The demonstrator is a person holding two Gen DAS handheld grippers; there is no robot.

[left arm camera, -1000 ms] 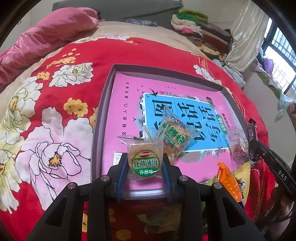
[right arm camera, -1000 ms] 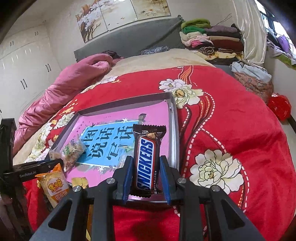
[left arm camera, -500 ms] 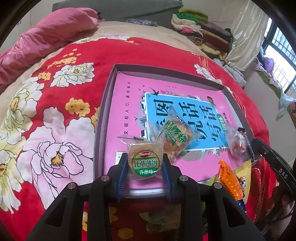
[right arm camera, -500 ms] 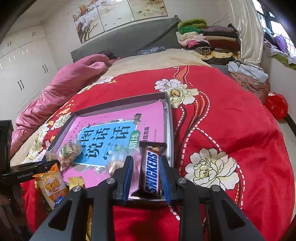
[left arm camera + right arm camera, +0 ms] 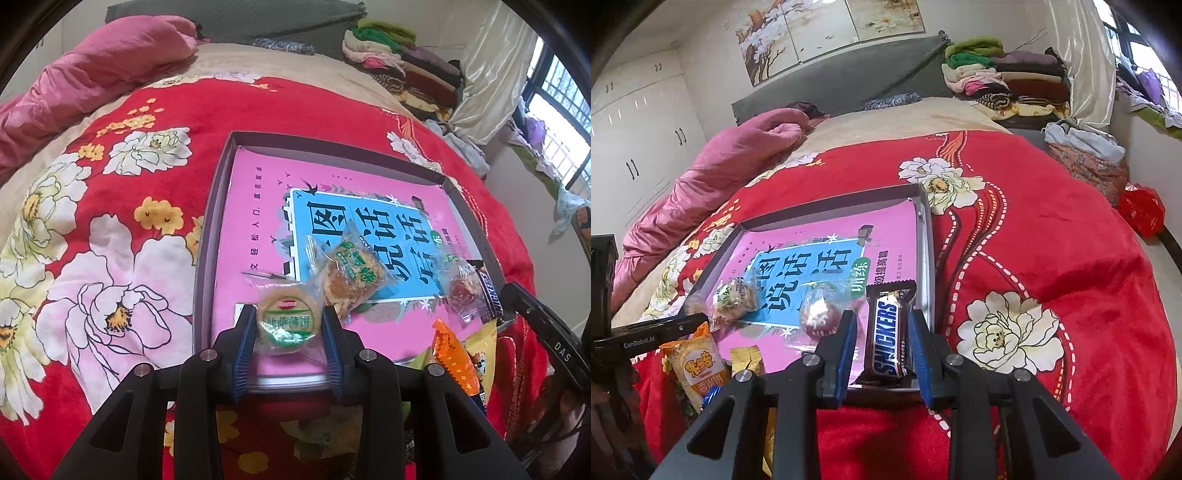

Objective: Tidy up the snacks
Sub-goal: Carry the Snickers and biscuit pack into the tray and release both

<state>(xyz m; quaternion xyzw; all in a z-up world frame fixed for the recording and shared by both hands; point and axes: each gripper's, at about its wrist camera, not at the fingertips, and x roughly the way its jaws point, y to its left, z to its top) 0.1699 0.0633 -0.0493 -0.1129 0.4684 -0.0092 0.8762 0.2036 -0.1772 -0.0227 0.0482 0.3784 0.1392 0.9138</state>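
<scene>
A: Bed (image 5: 110, 110) fills both views: red floral blanket (image 5: 1052, 258), pink quilt (image 5: 720, 173) at 10 o'clock, folded clothes (image 5: 997, 77) stacked at 1 o'clock by the curtain (image 5: 1086, 55).

B: Tray?

A: Grey tray (image 5: 218, 192) lies flat on the blanket at centre, with a pink book (image 5: 255, 221) lining its floor.

B: Left gripper?

A: Left gripper (image 5: 288, 332) at 6 o'clock of its view, pads pressed on a round biscuit pack (image 5: 288, 319) with a green label. Pack sits over the tray's near edge, tilted up toward the lens.

B: Right gripper?

A: Right gripper (image 5: 882, 339) pinches a Snickers bar (image 5: 888, 332), upright between the pads, over the tray's near right corner. Whether the bar's lower end touches the tray, I cannot tell.

B: Already in the tray?

A: Green-printed cracker pack (image 5: 351, 273) just past the biscuit pack at 1 o'clock, touching its wrapper. Clear pack with a reddish sweet (image 5: 461, 288) at 3 o'clock, near the tray's right wall; in the right view it shows just left of the bar (image 5: 820, 314).

B: Outside it?

A: Orange bag (image 5: 454, 358) and yellow bag (image 5: 484, 343) at 4 o'clock in the left view, off the tray's near edge. Right view shows the yellow bag (image 5: 698, 365) at 8 o'clock and a small gold packet (image 5: 748, 360) beside it, on the blanket.
</scene>
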